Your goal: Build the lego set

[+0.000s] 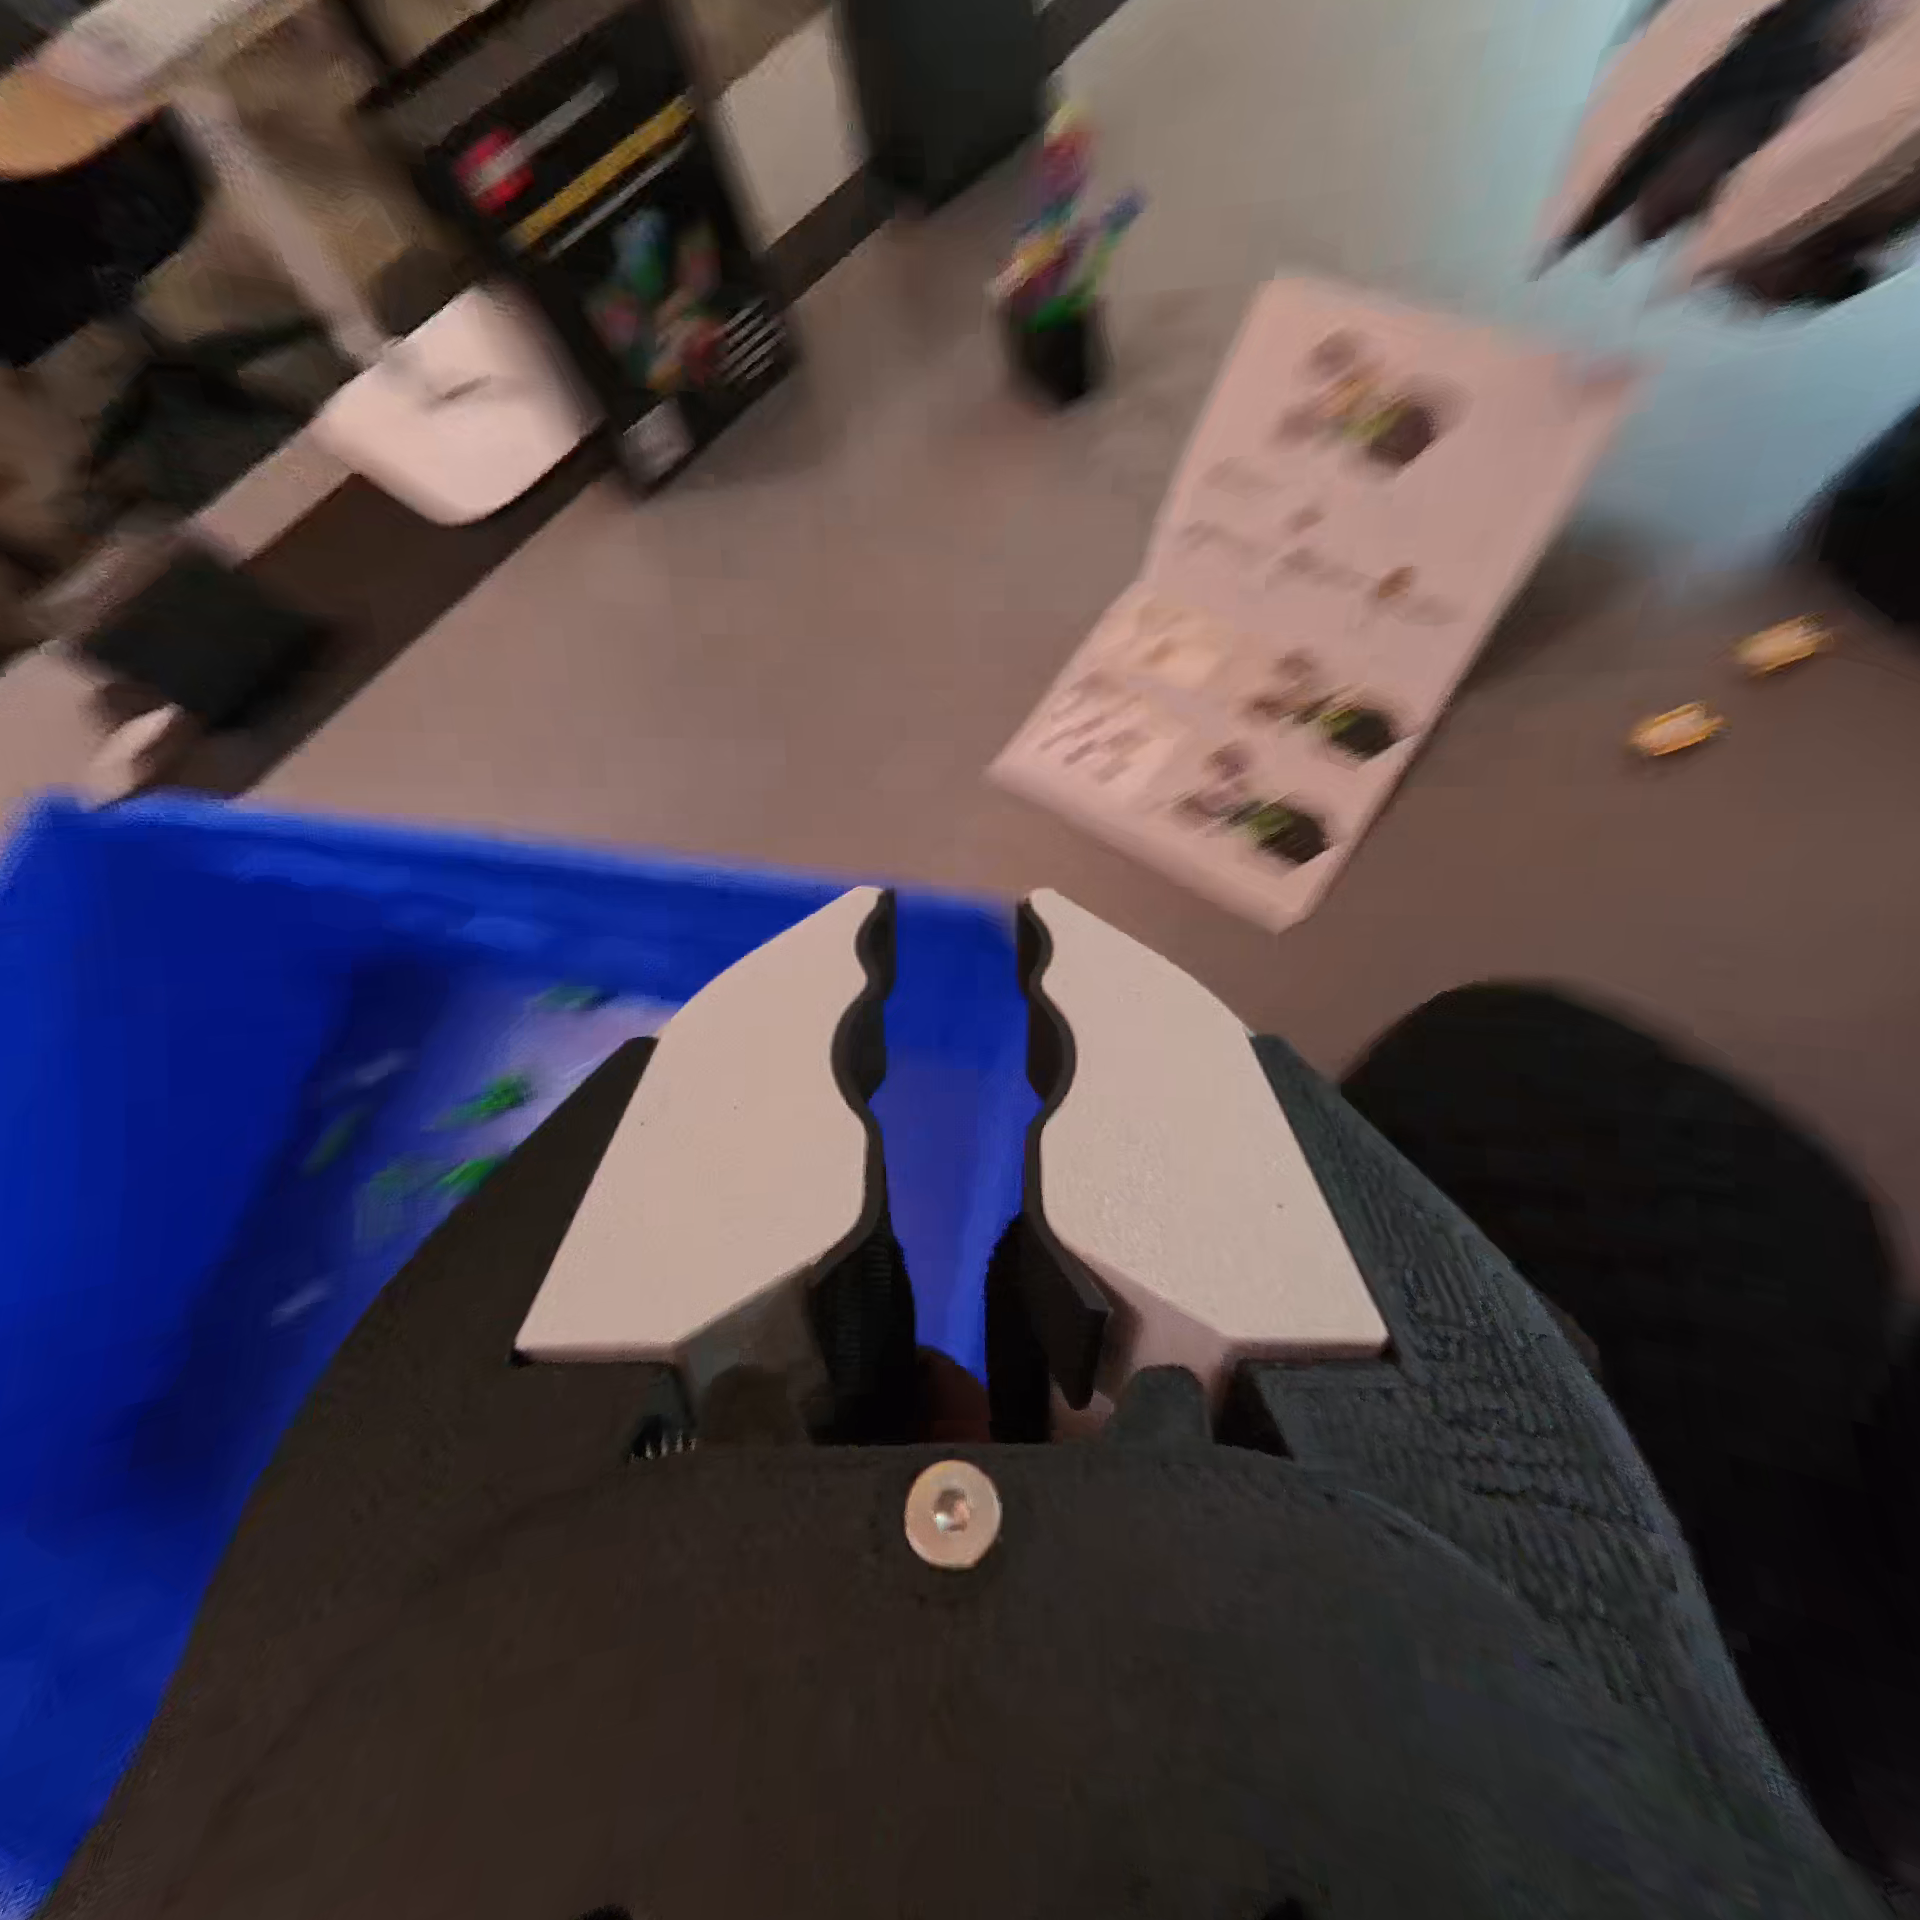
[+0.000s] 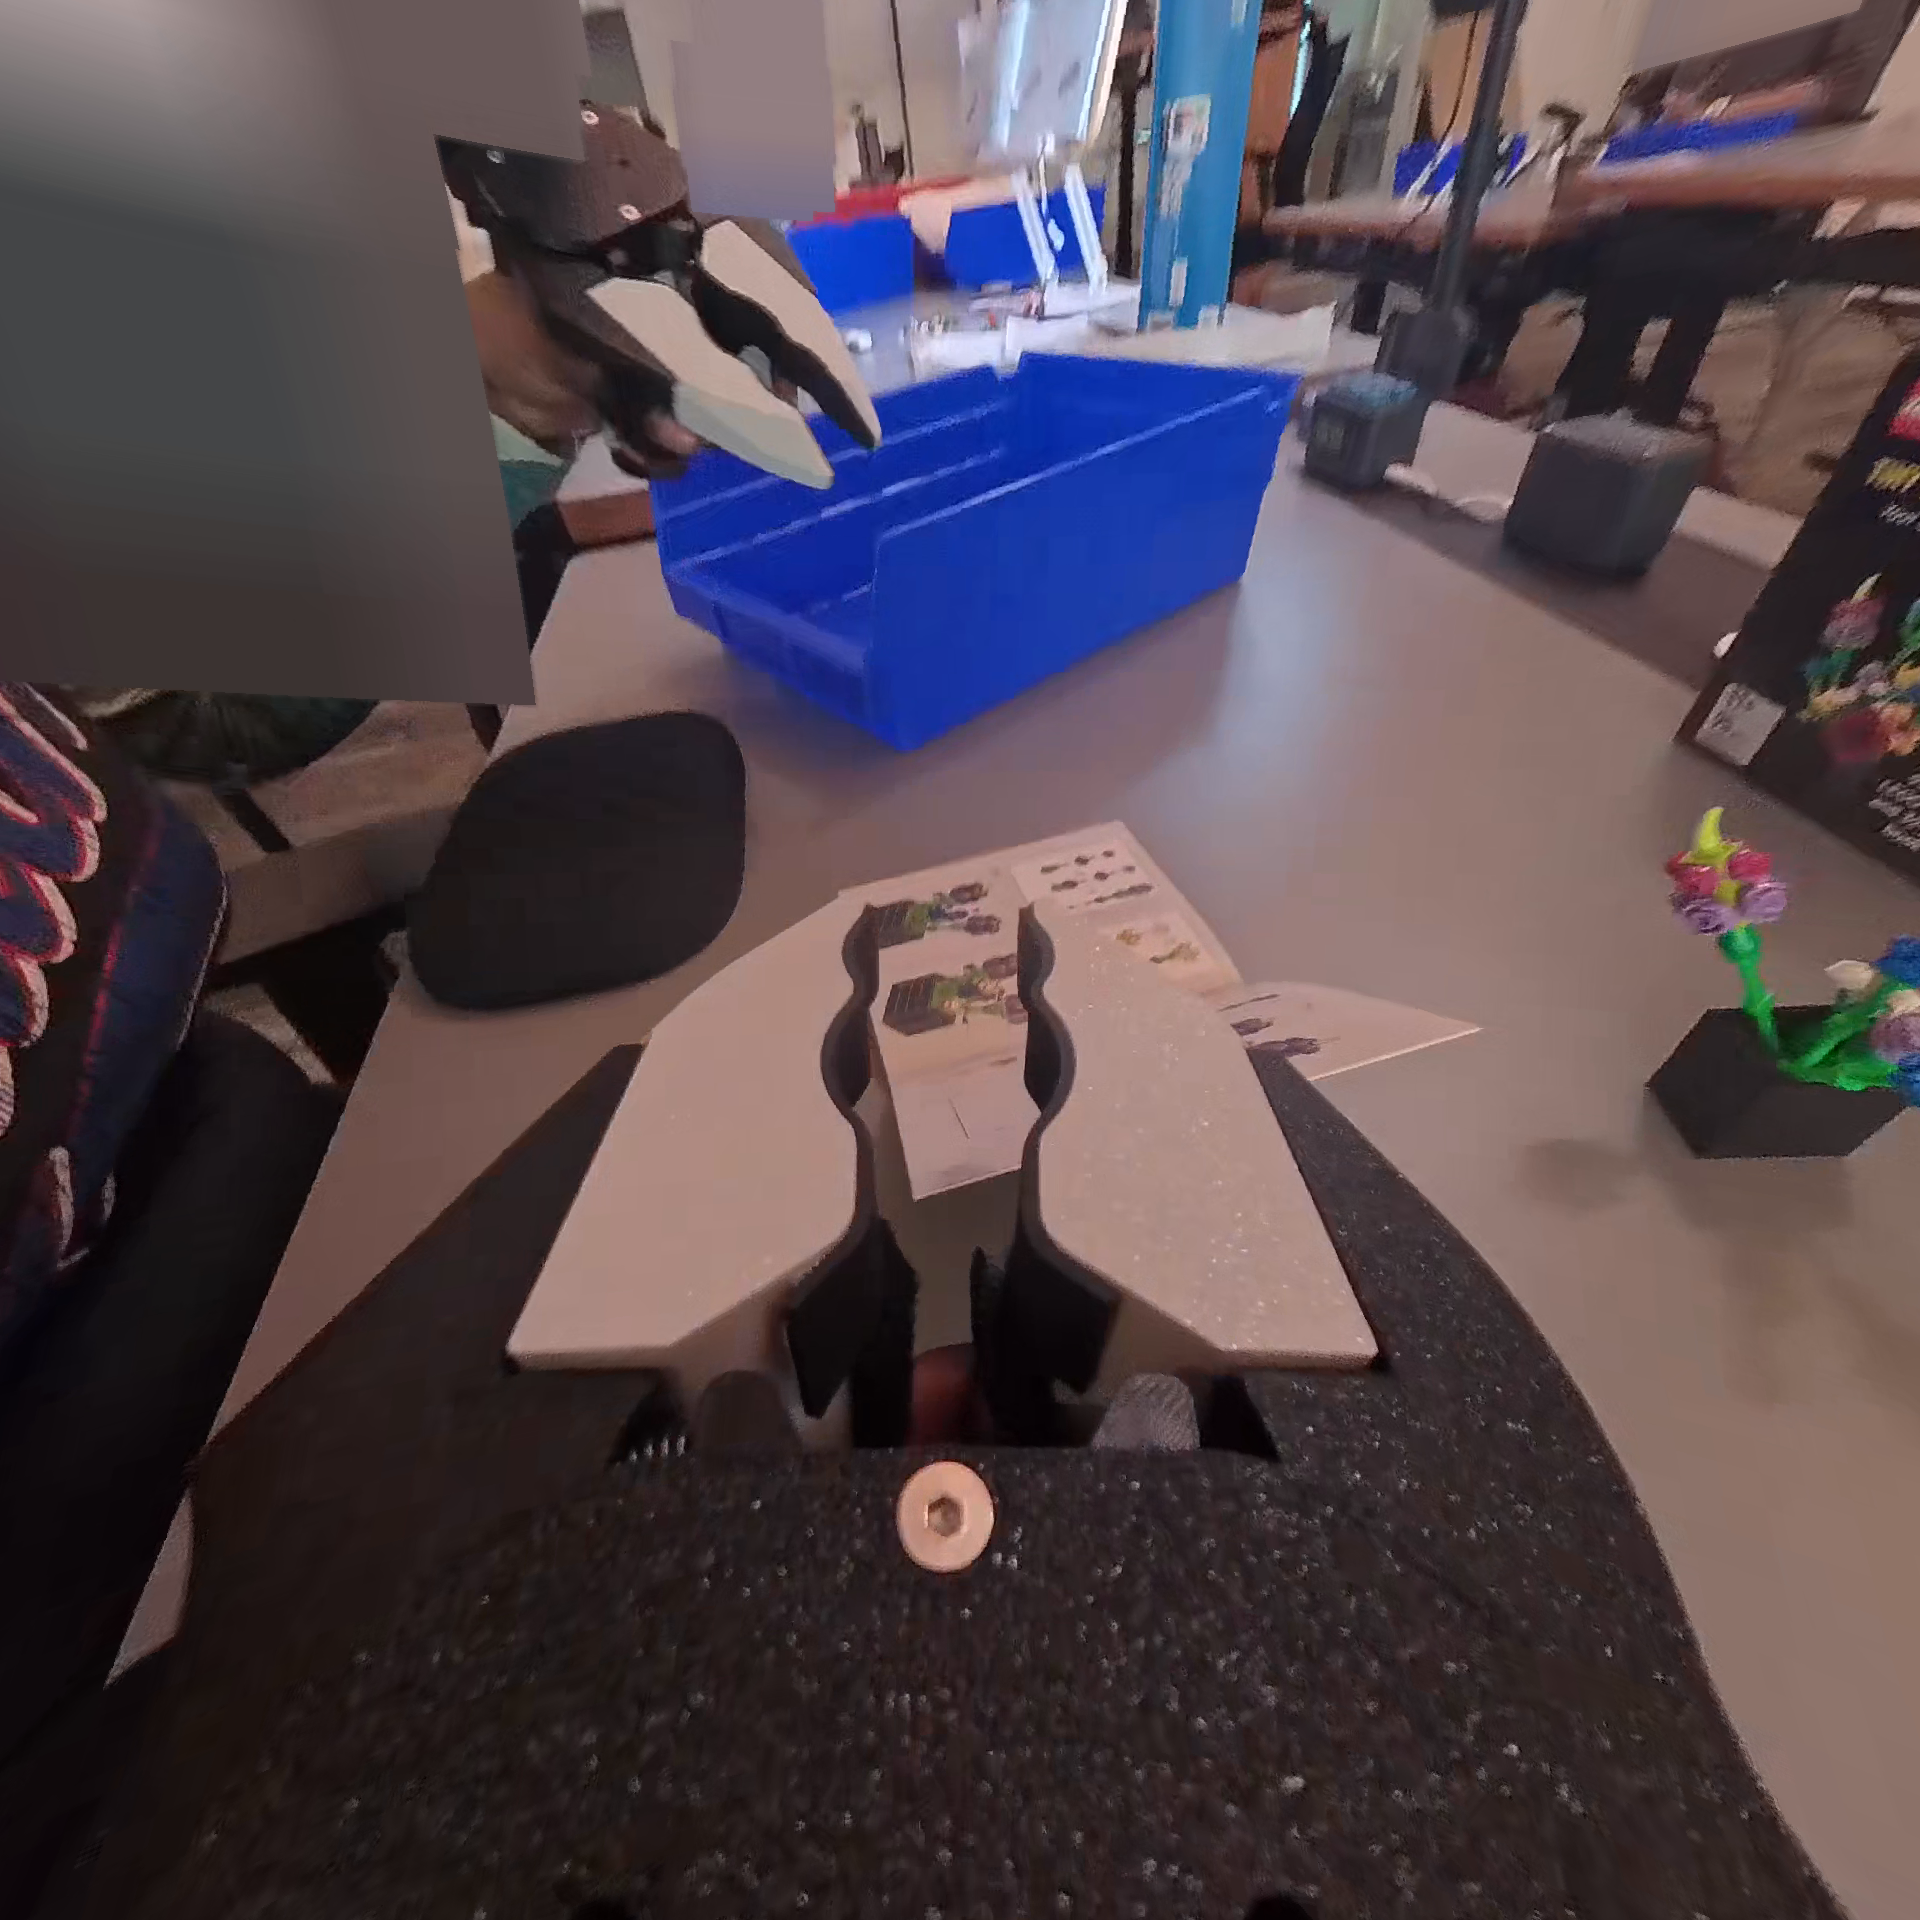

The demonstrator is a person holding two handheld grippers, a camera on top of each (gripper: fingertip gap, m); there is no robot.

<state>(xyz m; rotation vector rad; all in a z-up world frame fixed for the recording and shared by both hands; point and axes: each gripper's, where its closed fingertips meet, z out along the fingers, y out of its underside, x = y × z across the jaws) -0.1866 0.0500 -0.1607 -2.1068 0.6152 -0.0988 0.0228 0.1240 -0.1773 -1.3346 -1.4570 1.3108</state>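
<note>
Right tool [image 2: 951,914] above booklet [image 2: 1101,935] on grey table [image 2: 1351,748].

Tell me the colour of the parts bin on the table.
Bright blue bin; clearest in the right wrist view.

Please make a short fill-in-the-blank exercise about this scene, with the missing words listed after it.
1. The left gripper hovers over the bin, whose colour is ____.
2. The right gripper points at the open ____, which lies flat on the table.
3. The flower model stands on a base coloured ____.

Missing words: blue; instruction booklet; black
</note>
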